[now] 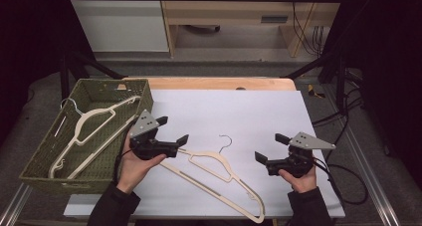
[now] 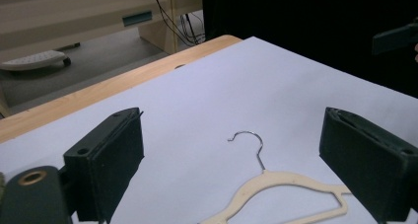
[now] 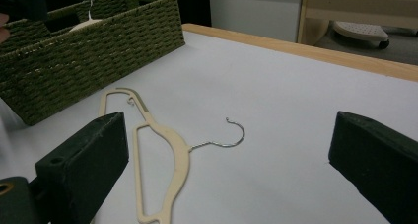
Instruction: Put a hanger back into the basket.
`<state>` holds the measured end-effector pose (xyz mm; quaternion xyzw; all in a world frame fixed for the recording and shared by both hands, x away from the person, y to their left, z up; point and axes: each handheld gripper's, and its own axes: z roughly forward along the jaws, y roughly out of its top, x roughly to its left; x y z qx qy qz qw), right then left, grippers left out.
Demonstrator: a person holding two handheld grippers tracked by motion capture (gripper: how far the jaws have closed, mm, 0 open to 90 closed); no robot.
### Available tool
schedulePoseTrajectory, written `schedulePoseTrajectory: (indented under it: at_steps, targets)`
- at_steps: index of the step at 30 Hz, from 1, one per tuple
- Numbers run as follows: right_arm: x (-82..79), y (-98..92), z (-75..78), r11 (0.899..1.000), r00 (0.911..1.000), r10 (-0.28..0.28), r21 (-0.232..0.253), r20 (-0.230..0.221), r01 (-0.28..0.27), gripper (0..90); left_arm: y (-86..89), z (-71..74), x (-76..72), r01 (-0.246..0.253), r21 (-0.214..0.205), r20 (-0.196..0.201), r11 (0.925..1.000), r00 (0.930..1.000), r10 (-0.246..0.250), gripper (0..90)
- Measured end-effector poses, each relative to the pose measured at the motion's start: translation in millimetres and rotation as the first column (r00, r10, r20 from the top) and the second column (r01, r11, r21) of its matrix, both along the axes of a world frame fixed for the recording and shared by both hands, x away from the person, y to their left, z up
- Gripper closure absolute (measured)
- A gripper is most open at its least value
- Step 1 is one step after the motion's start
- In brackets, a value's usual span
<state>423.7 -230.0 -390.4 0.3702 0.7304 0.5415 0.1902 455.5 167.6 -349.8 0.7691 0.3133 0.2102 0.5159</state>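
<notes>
At the far left of the high view a green woven basket (image 1: 42,151) sits on the worktop (image 1: 239,111), with cream hangers (image 1: 89,121) lying inside it; how many there are is hard to make out, since their arms overlap and one wire hook (image 1: 69,102) pokes over the rim. Just right of the basket, the left gripper (image 1: 173,131) hovers with its fingers (image 2: 106,160) spread wide and nothing between them, over the near end of a loose cream hanger (image 1: 219,173). That hanger lies flat on the white sheet in the middle of the worktop, its metal hook (image 1: 226,139) pointing away from the person; its left arm passes under the left gripper and hand (image 1: 134,164) and is partly hidden there. In the left gripper view the hanger is cut off at the bottom edge. Farther right, well apart from the hanger, the right gripper (image 1: 268,147) is held above the sheet, fingers (image 3: 84,160) likewise wide and holding nothing.
</notes>
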Motion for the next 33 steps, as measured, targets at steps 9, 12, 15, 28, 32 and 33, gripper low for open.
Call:
schedulePoseTrajectory:
  at_steps: [9,12,15,28,32,33]
  targets:
    - [-0.7,0.1,0.3,1.000,1.0000,0.003,0.002,0.002,-0.003,2.2,-34.4,-17.8,16.0,0.029,0.011,-0.050,0.9995,0.9984,-0.029,10.6]
    - [-0.6,0.0,0.7,1.000,1.0000,-0.003,0.009,0.004,0.003,2.2,-41.8,-24.1,21.4,0.034,0.013,-0.068,0.9993,0.9971,-0.033,10.9]
    - [-0.7,0.1,0.8,1.000,1.0000,-0.001,0.011,0.005,0.001,2.2,-48.6,-30.5,25.7,0.034,0.019,-0.085,0.9992,0.9959,-0.032,11.2]
    - [-0.6,0.5,0.6,1.000,1.0000,0.001,0.010,0.004,-0.001,2.2,-82.0,-58.4,41.6,0.036,0.052,-0.146,0.9980,0.9889,-0.028,13.6]
    - [-0.9,0.1,0.9,1.000,1.0000,0.001,0.013,0.005,-0.001,2.2,-92.2,-66.5,45.3,0.039,0.066,-0.155,0.9970,0.9875,-0.028,14.8]
    - [-0.9,0.0,0.9,1.000,1.0000,0.003,0.012,0.005,-0.003,2.2,-94.2,-68.3,46.4,0.041,0.070,-0.161,0.9967,0.9865,-0.029,15.1]
